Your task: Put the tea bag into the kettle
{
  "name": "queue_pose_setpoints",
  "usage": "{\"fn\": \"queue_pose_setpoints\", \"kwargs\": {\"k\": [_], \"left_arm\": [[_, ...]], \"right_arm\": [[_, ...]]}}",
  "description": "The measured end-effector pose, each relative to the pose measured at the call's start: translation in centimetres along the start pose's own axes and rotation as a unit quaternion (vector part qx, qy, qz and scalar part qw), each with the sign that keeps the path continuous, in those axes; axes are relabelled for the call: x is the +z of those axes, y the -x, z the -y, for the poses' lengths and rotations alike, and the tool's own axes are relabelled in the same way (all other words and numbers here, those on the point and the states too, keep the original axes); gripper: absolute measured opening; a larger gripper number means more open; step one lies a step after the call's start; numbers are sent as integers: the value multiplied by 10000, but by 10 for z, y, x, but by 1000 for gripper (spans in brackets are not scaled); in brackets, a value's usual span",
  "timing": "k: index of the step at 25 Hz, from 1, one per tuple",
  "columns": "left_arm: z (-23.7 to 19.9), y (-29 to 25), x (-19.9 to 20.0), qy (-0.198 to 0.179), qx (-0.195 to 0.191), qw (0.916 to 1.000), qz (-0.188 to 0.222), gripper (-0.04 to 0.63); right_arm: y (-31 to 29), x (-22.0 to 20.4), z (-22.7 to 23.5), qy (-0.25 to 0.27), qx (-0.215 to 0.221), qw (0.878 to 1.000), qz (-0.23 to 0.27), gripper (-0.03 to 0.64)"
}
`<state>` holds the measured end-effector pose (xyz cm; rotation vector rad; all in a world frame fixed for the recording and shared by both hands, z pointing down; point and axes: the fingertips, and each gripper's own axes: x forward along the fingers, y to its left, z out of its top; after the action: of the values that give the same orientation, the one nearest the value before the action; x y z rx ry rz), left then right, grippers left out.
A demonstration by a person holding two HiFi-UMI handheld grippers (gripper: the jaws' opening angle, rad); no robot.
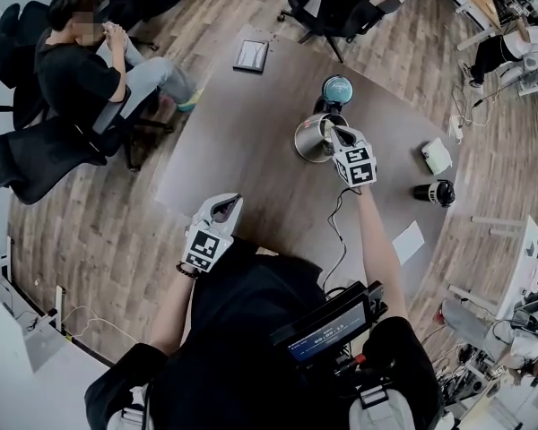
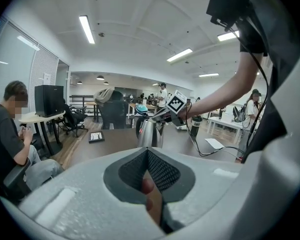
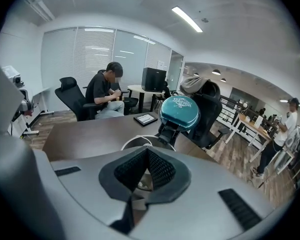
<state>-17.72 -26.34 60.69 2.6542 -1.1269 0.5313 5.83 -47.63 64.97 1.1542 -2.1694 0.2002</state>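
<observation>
A steel kettle [image 1: 312, 139] stands on the dark table [image 1: 242, 150] with its teal lid [image 1: 336, 88] tipped open. My right gripper [image 1: 341, 136] hovers just over the kettle's mouth, jaws shut. In the right gripper view [image 3: 148, 154] a small pale piece, apparently the tea bag [image 3: 138, 203], is pinched low between the pads, with the kettle rim [image 3: 132, 141] and lid [image 3: 180, 111] right below. My left gripper [image 1: 225, 207] hangs near the table's front edge, shut and empty [image 2: 148, 151]. From there the kettle [image 2: 150, 133] is seen far ahead.
To the right of the kettle lie a white box [image 1: 437, 156], a black cup [image 1: 435, 192] and a paper sheet [image 1: 408, 242]. A cable [image 1: 341, 231] runs from the kettle toward me. A tablet [image 1: 251, 55] lies at the far edge. A seated person [image 1: 81, 61] and office chairs [image 1: 336, 3] surround the table.
</observation>
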Motion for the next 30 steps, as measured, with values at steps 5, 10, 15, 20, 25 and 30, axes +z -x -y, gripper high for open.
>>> {"fn": "queue_pose_setpoints", "kwargs": {"k": [5, 10, 15, 20, 25, 30], "left_arm": [[-8, 3, -3, 50, 74, 10000, 6, -8], [-10, 6, 1, -30, 55, 9999, 98, -8], [-14, 5, -2, 46, 123, 9999, 52, -8], [-14, 4, -4, 34, 111, 9999, 15, -8], [-17, 1, -6, 77, 167, 9998, -41, -8], [-14, 3, -10, 105, 165, 9998, -61, -8]], "right_arm": [[-6, -2, -3, 205, 88, 9994, -277, 8], [-12, -4, -5, 406, 249, 9967, -651, 8], [-18, -8, -3, 470, 486, 9937, -896, 8], [-23, -13, -4, 540, 658, 9871, -1353, 8], [-28, -18, -2, 620, 687, 9790, -1819, 8], [-27, -15, -5, 903, 651, 9759, -1874, 8]]}}
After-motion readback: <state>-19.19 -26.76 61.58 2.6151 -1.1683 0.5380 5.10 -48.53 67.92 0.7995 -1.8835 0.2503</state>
